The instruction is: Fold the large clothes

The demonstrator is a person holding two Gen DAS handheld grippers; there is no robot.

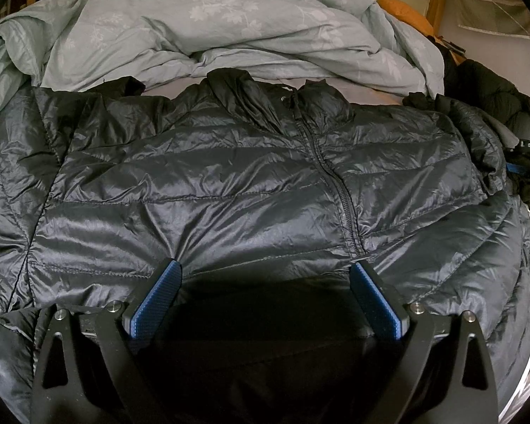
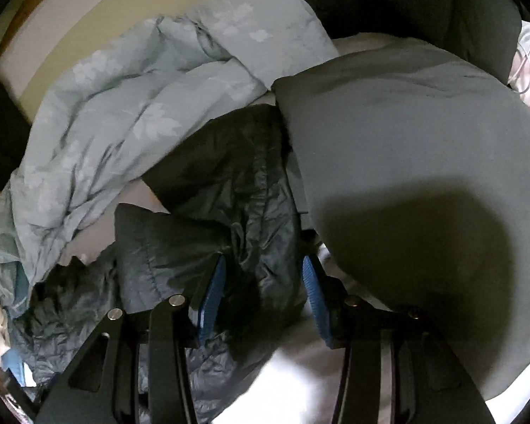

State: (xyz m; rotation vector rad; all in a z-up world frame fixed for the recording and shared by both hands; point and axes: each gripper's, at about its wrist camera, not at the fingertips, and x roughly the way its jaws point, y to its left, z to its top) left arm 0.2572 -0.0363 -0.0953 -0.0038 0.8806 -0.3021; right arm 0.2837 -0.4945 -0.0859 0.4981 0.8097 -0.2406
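Observation:
A black quilted down jacket lies spread front-up on the bed, zipper running down its middle and collar toward the quilt. My left gripper stands open wide at the jacket's lower hem, its blue pads apart with nothing pinched between them. In the right wrist view the jacket's crumpled sleeve lies between the jaws of my right gripper, which stand apart without clearly pressing on it. The right gripper also shows at the far right edge of the left wrist view, beside the bunched sleeve.
A pale green floral quilt is heaped behind the jacket. A large grey pillow lies right of the sleeve. Dark clothes pile at the right, with something orange behind. The white sheet shows under the sleeve.

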